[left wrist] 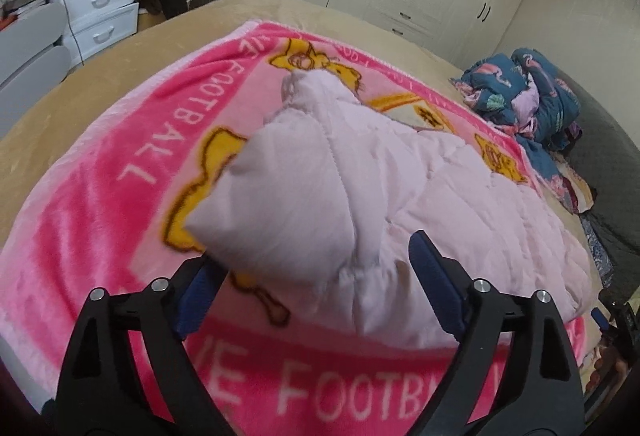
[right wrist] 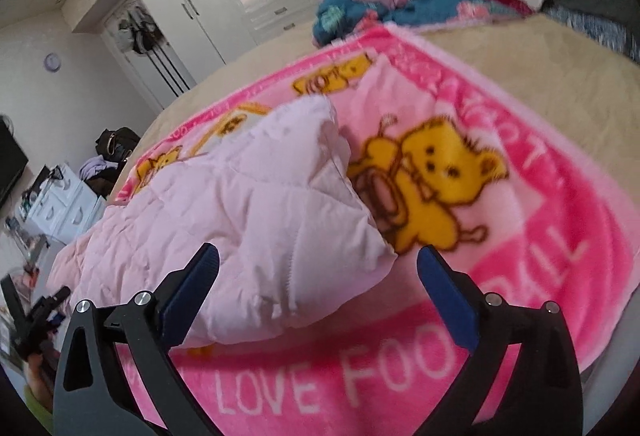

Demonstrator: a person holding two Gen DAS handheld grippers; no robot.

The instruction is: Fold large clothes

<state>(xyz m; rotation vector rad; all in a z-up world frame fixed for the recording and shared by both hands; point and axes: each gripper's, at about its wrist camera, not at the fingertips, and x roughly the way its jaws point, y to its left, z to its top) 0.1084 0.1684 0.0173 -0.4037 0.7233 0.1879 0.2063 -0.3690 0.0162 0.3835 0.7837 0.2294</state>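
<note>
Garment: pale pink quilted jacket (left wrist: 360, 195) on pink blanket (left wrist: 100, 203)
Left gripper (left wrist: 316, 276): jaws spread — empty
Right gripper (right wrist: 318, 276): likewise

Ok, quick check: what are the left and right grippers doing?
Left gripper: open, holding nothing, at the pink quilted jacket.
Right gripper: open, holding nothing, facing that jacket.

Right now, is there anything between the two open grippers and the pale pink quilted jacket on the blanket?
Nothing visible. The left gripper and right gripper each straddle an end of the jacket, which lies alone on the pink blanket.
</note>
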